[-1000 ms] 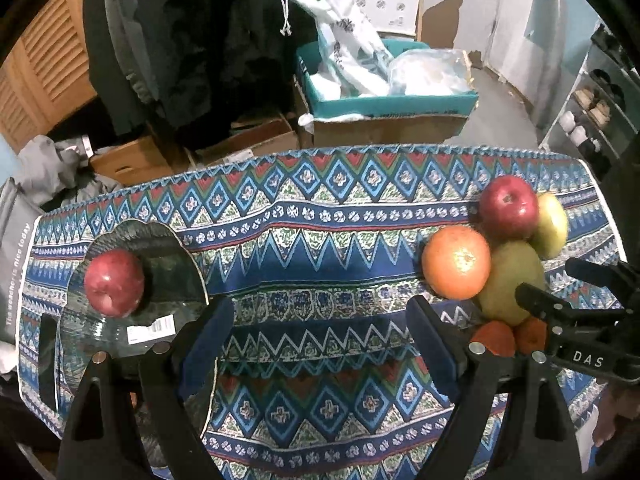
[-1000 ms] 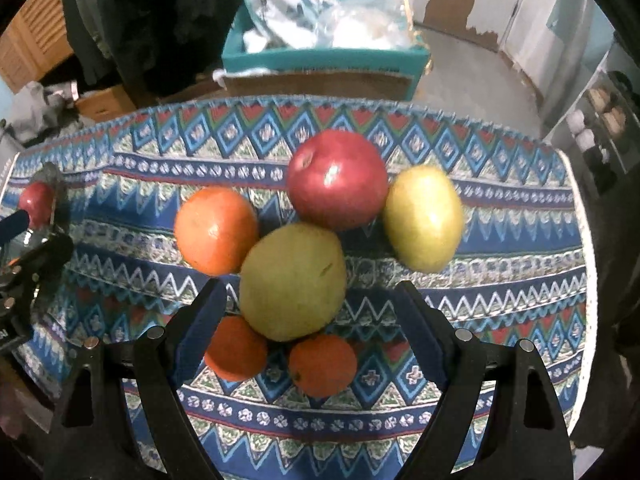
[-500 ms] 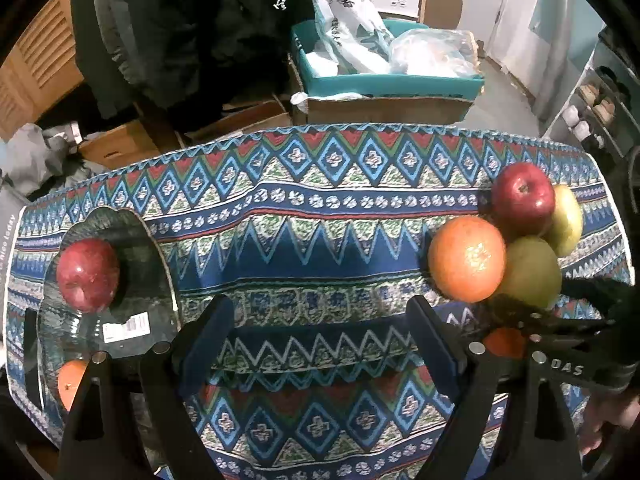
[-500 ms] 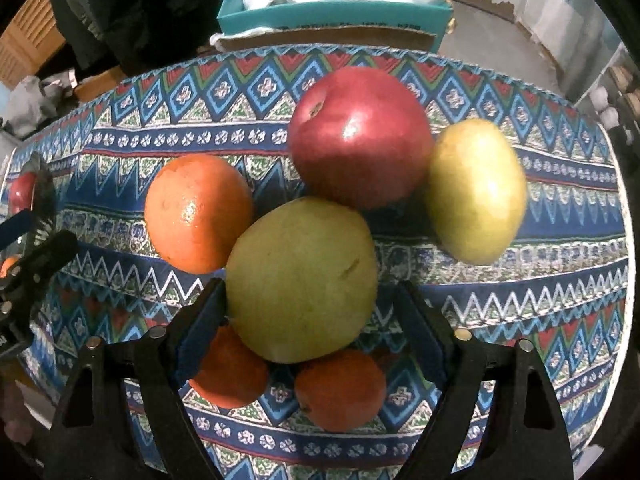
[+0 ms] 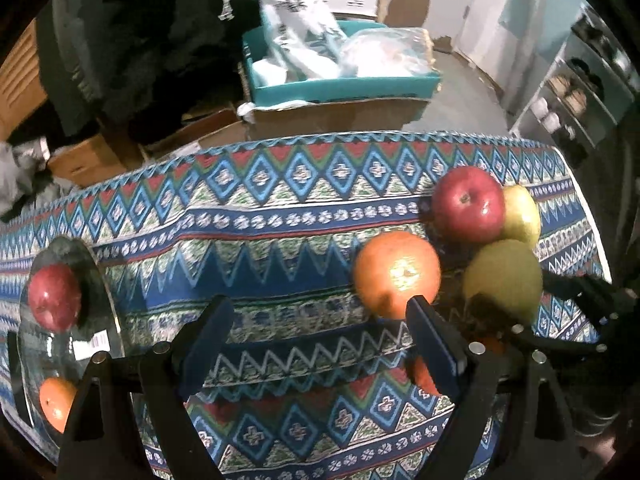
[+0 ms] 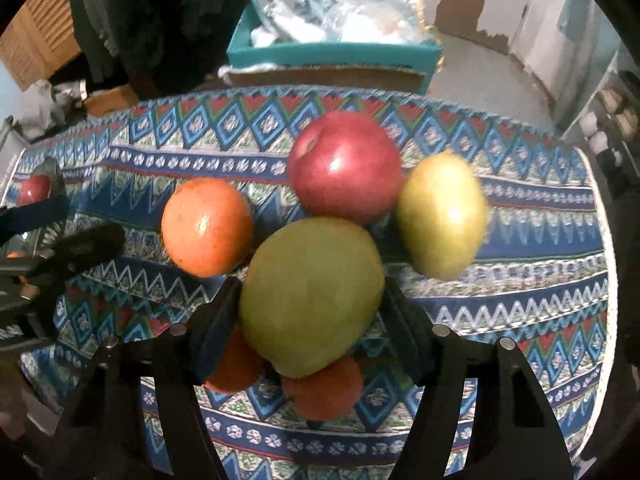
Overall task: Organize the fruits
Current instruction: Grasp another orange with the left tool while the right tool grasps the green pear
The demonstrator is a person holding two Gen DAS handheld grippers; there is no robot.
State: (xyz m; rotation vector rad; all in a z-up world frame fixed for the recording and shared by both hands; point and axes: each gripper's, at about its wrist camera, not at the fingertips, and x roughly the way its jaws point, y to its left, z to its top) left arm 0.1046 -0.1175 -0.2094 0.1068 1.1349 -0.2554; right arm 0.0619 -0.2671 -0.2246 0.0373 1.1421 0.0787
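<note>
A woven, zigzag-patterned tablecloth [image 6: 520, 240] covered the table. The clear glass bowl [image 5: 108, 312] at its left end held a red apple [image 5: 54, 296]. The smooth green pear [image 6: 312, 296], long axis running away from the camera, sat pinched in the right gripper [image 6: 312, 316], whose jaws had just been closing. The left gripper [image 5: 316, 332] stood spread, empty.

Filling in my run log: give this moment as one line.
right gripper: closing on green pear | left gripper: open, empty, near orange | glass bowl: apple inside
</note>
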